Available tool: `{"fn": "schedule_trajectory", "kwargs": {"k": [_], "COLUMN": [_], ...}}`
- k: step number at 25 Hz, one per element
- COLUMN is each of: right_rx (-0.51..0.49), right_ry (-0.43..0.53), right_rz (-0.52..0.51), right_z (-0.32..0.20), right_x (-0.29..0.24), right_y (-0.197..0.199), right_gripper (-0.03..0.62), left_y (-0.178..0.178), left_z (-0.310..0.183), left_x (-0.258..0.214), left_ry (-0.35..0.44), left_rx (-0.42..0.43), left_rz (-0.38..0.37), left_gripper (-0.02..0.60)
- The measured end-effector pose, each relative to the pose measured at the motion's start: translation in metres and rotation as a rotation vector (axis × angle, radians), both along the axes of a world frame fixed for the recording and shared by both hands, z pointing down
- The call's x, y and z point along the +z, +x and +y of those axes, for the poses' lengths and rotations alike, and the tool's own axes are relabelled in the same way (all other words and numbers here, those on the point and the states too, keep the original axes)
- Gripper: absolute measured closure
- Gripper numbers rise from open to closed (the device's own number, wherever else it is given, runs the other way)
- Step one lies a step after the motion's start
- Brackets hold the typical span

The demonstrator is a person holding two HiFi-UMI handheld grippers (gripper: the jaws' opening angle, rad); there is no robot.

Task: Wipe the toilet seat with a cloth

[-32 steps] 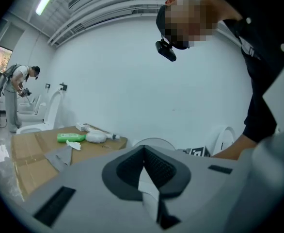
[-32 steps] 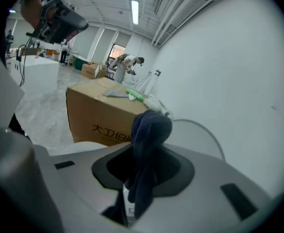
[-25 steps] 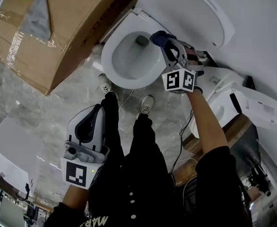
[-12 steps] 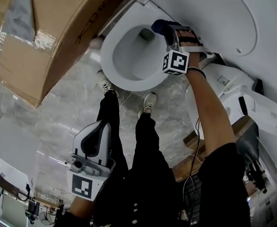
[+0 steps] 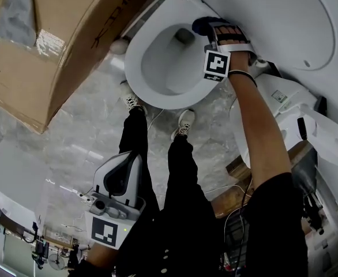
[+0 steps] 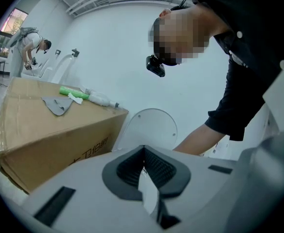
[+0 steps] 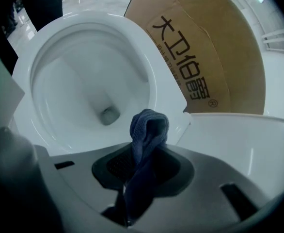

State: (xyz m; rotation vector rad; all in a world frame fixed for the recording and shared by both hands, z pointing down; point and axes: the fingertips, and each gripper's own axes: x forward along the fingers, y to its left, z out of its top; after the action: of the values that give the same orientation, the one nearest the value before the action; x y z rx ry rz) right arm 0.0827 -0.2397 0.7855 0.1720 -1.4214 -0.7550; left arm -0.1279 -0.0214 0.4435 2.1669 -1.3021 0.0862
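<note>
Right gripper (image 5: 210, 27) pinches the blue cloth (image 7: 149, 127) at the toilet seat's (image 5: 135, 77) two o'clock; a slack pinch could drop it into the bowl (image 7: 79, 89). Left gripper (image 6: 143, 166) hangs closed, empty.

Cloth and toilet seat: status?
Right gripper shut on blue cloth, at the rear of the toilet seat; contact unclear. Left gripper shut, empty, down by the leg. Lid up, nothing in the way.

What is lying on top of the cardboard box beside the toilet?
On the cardboard box lie a grey cloth, a green tube-like thing and a whitish bottle-like thing. Whatever is under the cloth is covered, and the box's inside cannot be seen.
</note>
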Motion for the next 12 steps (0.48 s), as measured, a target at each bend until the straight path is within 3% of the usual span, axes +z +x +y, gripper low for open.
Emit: {"fn": "schedule_trajectory", "kwargs": {"k": [12], "right_rx": [0.153], "right_ry": [-0.082], "right_rz": [0.034], "right_z": [0.032], "right_x": [0.007], "right_y": [0.041], "right_gripper": [0.496], "left_y": [0.017], "left_z": [0.007], "left_x": [-0.011], "left_ry": [0.03], "left_rx": [0.051], "left_rz": [0.003], "left_gripper": [0.572]}}
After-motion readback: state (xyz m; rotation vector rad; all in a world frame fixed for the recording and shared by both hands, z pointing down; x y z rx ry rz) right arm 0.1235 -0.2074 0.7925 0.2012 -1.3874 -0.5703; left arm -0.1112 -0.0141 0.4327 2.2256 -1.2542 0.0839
